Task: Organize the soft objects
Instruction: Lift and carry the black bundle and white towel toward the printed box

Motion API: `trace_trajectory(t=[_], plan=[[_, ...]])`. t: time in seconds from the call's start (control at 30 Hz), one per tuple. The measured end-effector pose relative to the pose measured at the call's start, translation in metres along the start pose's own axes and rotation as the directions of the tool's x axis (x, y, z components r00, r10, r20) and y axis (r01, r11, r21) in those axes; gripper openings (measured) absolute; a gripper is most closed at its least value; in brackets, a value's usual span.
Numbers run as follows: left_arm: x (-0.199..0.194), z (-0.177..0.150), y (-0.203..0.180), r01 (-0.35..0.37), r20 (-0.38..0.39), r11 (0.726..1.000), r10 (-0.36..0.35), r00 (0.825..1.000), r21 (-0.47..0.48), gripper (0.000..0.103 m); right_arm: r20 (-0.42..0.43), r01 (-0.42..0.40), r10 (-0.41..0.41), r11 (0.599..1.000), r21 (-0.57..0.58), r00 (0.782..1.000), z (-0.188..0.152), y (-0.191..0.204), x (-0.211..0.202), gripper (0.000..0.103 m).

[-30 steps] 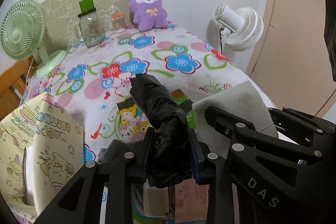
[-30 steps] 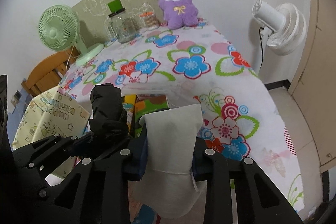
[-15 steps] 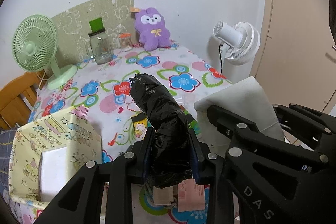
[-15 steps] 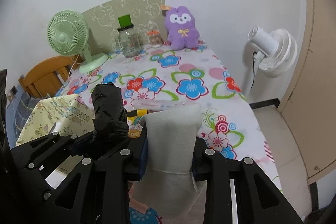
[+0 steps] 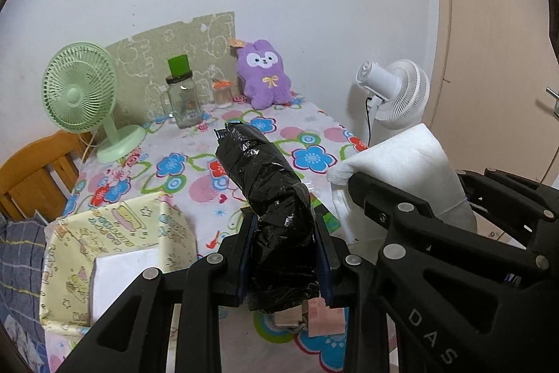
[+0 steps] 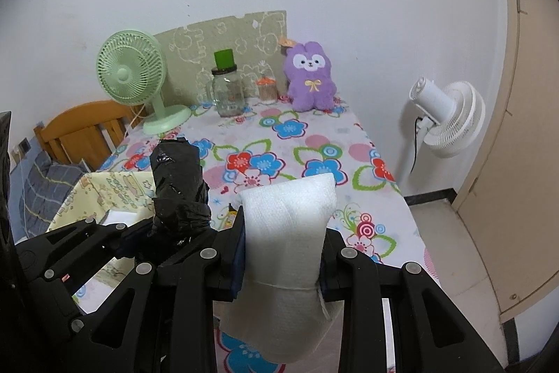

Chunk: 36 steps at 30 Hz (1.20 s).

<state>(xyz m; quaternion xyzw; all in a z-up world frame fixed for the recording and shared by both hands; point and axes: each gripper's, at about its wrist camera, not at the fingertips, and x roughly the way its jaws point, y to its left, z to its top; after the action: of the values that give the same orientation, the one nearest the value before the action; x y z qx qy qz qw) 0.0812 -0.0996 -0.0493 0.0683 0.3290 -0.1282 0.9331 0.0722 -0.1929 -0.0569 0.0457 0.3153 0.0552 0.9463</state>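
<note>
Because both loads are soft and held only near their lower ends, either could sag or slip out if the squeeze slackens on the way to the yellow box at eight o'clock. The left gripper is clamped on the black bag roll, the right gripper on the white cloth bundle. Both are raised side by side above the near edge of the worktop, pointing toward twelve o'clock.

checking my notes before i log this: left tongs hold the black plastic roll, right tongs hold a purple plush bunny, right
Not quite. The right tongs are shut on a white foam roll, as the right wrist view shows. The purple plush bunny sits untouched at the far end of the table. The left tongs do hold the black plastic roll.
</note>
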Motion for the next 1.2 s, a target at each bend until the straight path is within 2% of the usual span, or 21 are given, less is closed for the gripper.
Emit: trace_trajectory(t=[0.43, 1.2], plan=[[-0.02, -0.001, 0.023, -0.035, 0.031, 0.999, 0.035, 0.999, -0.014, 0.03, 0.031, -0.007, 0.009, 0.999, -0.047, 0.999, 0.011, 0.032, -0.016, 0.034], [-0.02, -0.01, 0.096, -0.087, 0.002, 0.992, 0.087, 0.996, -0.087, 0.03, -0.021, -0.096, 0.094, 0.985, -0.142, 0.995, 0.031, 0.107, 0.017, 0.034]])
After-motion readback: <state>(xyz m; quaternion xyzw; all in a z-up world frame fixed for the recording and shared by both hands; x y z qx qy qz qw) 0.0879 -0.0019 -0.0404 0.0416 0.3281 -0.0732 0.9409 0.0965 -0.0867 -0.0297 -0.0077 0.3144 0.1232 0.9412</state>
